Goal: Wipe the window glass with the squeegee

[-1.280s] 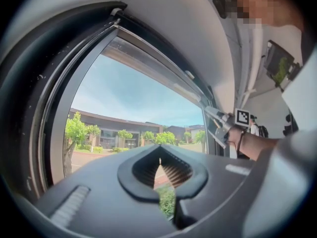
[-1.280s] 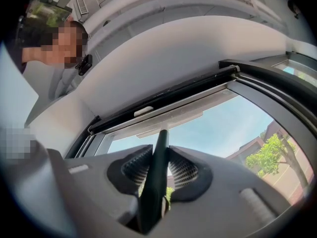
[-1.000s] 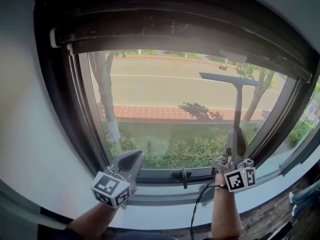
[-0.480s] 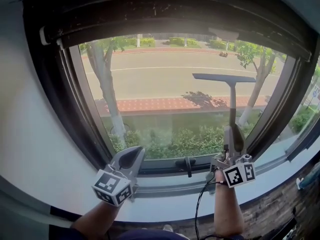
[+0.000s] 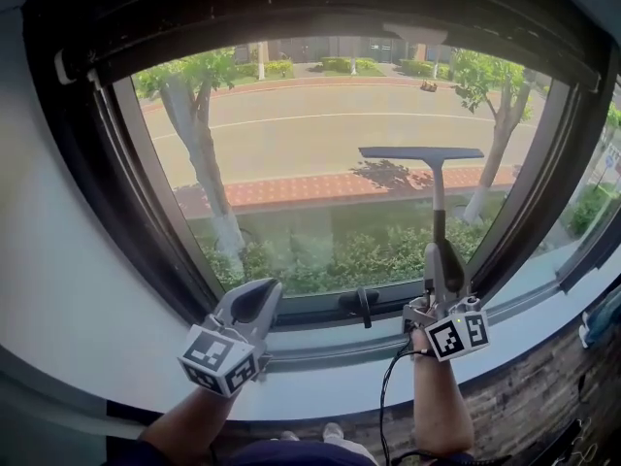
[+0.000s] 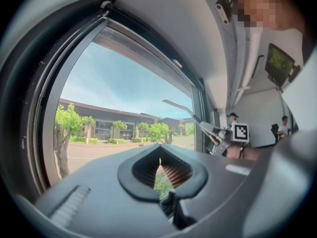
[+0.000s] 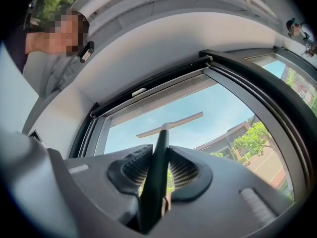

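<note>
Beyond the window glass (image 5: 320, 163) lie a road, a brick pavement, trees and a hedge. A dark window frame (image 5: 146, 212) encloses the pane, and a black window handle (image 5: 361, 304) on its bottom rail serves as the landmark.

**Position of the tool.** The squeegee (image 5: 436, 202) stands upright, above and to the right of the window handle. Its blade (image 5: 420, 152) lies level across the pane, about halfway up the glass. Contact between blade and glass appears likely but cannot be confirmed from these views.

**Step in hand (judged).** This looks like a vertical stroke over the right part of the pane. To do it well:
- hold the blade level and flat against the glass along its whole edge
- apply steady, even pressure through the shaft
- run the path straight towards the bottom rail, just right of the window handle (a tilted blade would probably leave streaks at one end)
- let the following stroke overlap this one, towards the left of the window handle, where the glass has yet to be reached

**Right hand-held gripper** (image 5: 441, 278), just right of the window handle and over the sill (image 5: 320, 355). Its jaws are closed on the squeegee's dark shaft (image 7: 156, 177), which runs up between the ribbed pads to the blade (image 7: 171, 124).

**Left hand-held gripper** (image 5: 254, 304), left of the window handle and over the sill. In its own view (image 6: 161, 168) the jaws meet at the tips with nothing between them. It holds nothing and touches neither glass nor squeegee.
</note>
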Demonstrator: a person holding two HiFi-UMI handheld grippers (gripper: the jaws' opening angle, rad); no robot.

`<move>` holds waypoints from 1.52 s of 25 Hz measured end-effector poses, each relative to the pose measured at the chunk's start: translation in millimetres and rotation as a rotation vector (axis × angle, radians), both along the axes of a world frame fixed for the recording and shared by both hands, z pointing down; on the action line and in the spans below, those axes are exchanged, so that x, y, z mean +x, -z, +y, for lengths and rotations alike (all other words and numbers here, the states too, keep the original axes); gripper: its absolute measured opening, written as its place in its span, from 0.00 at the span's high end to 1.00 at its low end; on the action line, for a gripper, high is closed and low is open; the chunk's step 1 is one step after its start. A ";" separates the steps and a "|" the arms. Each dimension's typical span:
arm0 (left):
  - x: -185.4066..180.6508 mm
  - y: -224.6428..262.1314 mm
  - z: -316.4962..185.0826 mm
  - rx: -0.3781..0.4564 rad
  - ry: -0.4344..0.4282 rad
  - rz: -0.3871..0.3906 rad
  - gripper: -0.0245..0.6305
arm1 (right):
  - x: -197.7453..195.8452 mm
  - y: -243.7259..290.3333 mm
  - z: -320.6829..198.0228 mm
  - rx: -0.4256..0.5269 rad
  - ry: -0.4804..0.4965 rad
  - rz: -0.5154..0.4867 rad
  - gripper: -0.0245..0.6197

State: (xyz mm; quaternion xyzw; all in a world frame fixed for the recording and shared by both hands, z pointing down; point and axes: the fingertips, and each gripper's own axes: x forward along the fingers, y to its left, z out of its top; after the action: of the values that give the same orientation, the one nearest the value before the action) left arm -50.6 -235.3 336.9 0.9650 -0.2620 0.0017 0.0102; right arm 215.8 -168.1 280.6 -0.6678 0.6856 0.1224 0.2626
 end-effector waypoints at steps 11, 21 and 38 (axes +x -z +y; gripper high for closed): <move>10.7 -14.5 6.1 -0.028 -0.019 -0.042 0.97 | -2.1 -40.1 5.9 -0.058 0.000 -0.033 0.80; 17.4 -28.2 10.0 -0.079 -0.020 -0.044 0.97 | -6.2 -79.9 11.9 -0.124 0.003 -0.057 0.80; 27.1 -60.9 15.9 -0.138 -0.020 -0.100 0.97 | -8.5 -138.4 19.7 -0.198 0.015 -0.101 0.80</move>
State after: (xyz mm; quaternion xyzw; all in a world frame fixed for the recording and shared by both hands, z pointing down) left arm -23.6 -219.4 397.7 0.9633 -0.2518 0.0679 0.0633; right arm 207.3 -148.4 418.9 -0.6905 0.6854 0.0183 0.2303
